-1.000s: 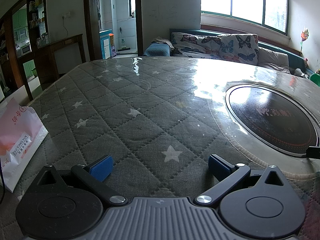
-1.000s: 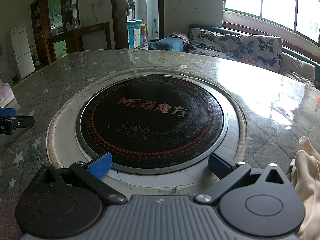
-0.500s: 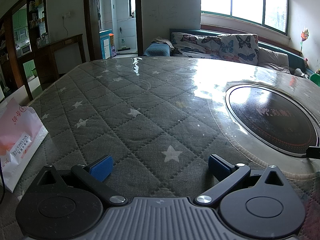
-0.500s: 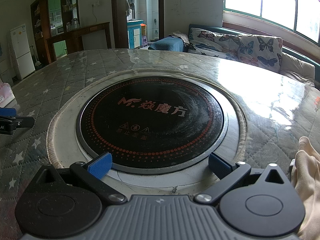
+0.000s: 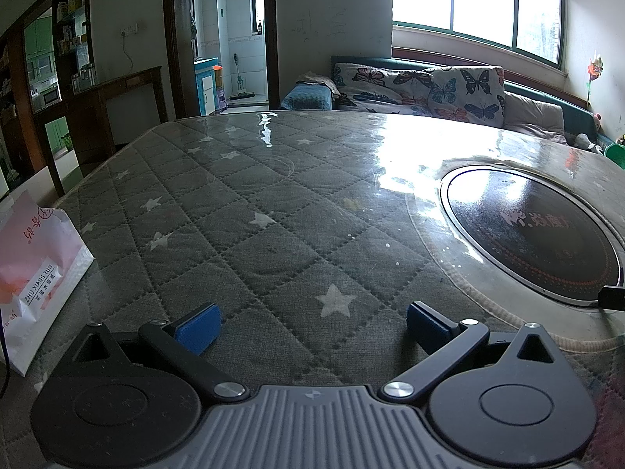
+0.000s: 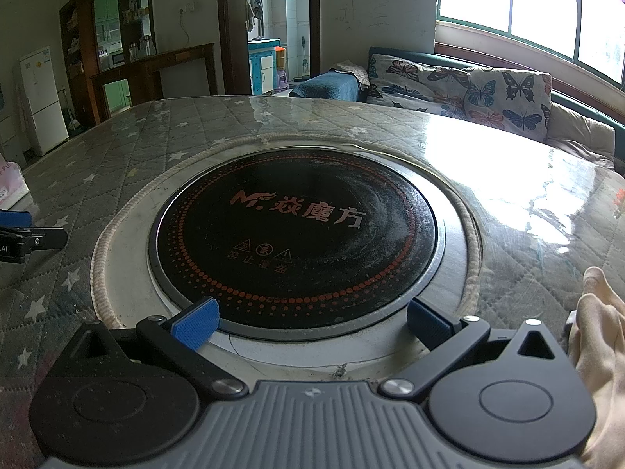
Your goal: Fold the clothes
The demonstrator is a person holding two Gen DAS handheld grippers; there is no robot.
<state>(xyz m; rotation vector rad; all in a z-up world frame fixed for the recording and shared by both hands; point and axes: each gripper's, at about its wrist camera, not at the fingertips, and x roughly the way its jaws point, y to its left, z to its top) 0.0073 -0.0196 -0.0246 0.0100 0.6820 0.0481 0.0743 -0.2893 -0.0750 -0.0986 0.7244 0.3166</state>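
A cream-coloured garment (image 6: 599,351) lies bunched at the right edge of the right wrist view, just right of my right gripper (image 6: 312,326). That gripper stands open over the near rim of the black round cooktop (image 6: 297,234), nothing between its blue pads. My left gripper (image 5: 312,326) is open too, low over the grey star-quilted table cover (image 5: 254,234), with nothing held. The left gripper's finger (image 6: 23,230) shows at the left edge of the right wrist view. No clothing appears in the left wrist view.
A pink and white paper bag (image 5: 35,273) stands at the table's left edge. The cooktop (image 5: 531,238) is set into the table, to the right of the left gripper. A butterfly-patterned sofa (image 5: 429,90) lies behind the table, under the windows.
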